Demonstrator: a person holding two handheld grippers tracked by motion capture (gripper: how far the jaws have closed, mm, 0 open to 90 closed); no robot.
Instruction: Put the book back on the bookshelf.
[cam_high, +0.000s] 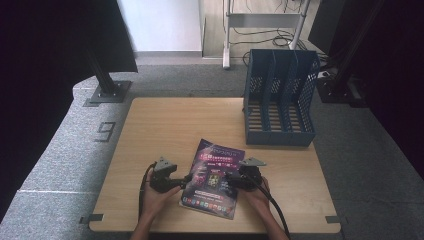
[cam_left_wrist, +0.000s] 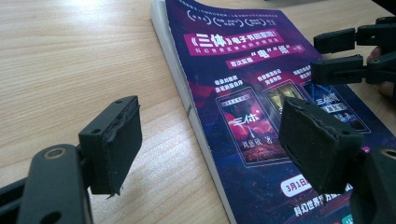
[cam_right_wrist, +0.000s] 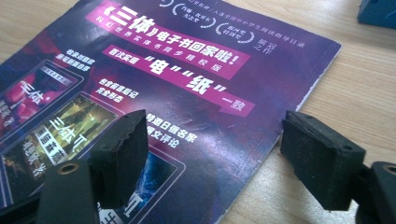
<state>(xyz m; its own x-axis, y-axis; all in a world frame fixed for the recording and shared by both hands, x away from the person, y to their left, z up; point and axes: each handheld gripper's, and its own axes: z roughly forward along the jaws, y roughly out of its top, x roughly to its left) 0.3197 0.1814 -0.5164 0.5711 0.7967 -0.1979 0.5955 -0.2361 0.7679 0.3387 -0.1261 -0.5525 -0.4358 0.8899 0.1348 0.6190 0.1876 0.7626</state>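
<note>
Magazine (cam_high: 214, 177) w/ a purple cover lies flat near the front edge of a wooden table (cam_high: 165, 130), seen from the high view, angled slightly. A person's hands come in from the bottom; left gripper (cam_high: 186, 181) sits at the magazine's left edge, right gripper (cam_high: 227, 179) over its right half, both pointing inward toward each other. A blue slotted file rack (cam_high: 280, 97) stands well apart at the table's back right.

Left gripper view: left gripper (cam_left_wrist: 210, 144) has jaws spread wide, nothing between the pads. The magazine's (cam_left_wrist: 243, 107) spine edge runs up between the two jaws, one jaw over bare wood, the other over the cover. Right gripper (cam_left_wrist: 348, 51) shows farther off at upper right, its jaws a little apart above the cover's far side.

Right gripper view: right gripper (cam_right_wrist: 215, 154) is also released, jaws wide. Magazine's (cam_right_wrist: 187, 79) edge passes between them, one jaw above the printed cover, the other above the table beside it. Contact w/ the cover can't be told.
</note>
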